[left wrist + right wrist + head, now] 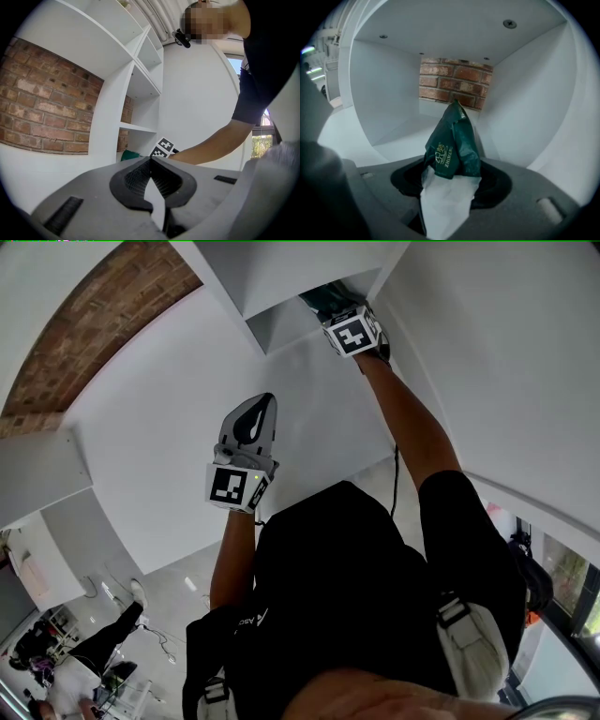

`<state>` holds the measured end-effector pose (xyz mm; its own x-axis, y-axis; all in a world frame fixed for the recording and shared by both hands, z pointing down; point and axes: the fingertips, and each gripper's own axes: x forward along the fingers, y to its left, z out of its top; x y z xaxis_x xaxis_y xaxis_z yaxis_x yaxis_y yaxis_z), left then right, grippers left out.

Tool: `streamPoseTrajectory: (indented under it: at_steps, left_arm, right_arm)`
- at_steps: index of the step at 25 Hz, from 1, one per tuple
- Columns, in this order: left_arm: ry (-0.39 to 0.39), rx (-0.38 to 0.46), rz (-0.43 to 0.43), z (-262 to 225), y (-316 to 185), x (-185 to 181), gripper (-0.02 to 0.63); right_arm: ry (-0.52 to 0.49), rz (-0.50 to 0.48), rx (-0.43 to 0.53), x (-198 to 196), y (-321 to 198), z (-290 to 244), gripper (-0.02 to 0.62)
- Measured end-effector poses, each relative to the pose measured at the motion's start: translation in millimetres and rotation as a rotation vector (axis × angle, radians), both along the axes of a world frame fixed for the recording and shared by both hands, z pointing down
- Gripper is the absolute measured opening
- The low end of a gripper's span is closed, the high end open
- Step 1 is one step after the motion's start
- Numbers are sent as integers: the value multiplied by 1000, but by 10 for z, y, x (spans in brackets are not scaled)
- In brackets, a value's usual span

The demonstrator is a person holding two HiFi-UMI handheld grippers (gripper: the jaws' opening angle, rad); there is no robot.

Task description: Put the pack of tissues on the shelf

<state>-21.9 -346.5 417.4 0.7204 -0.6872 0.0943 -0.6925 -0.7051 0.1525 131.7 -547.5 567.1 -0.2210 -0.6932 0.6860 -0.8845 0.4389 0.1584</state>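
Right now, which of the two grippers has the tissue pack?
The right gripper: its jaws clamp the green tissue pack inside the shelf compartment. The left gripper is shut on nothing, outside it.

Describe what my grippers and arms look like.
Each hand-held gripper, left and right, is grey with black ribbed pads and a white cube bearing black square markers. Short black sleeves; a dark cable by the right arm.
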Motion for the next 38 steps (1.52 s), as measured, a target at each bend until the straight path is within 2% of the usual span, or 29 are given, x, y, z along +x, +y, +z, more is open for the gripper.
streamPoseTrajectory:
  at_steps: [3,15,26,31,38]
  left_arm:
    - [-11,-7,6,27,30,-1,-2]
    - [-1,-8,1,-22,111,91,-2]
    - [15,27,22,-175,297,288,-2]
    - [30,39,30,-258,412,347,-2]
    - [48,78,46,-432,676,397,-2]
  right_arm:
    - [-4,9,7,25,-29,14,255]
    - [-45,-17,106,34,94,-195,380]
    - [-167,-25,240,153,888,-809,380]
    - [-283,-59,323,29,1453,-1224,360]
    - [-474,-102,442,-258,2321,-1756,182]
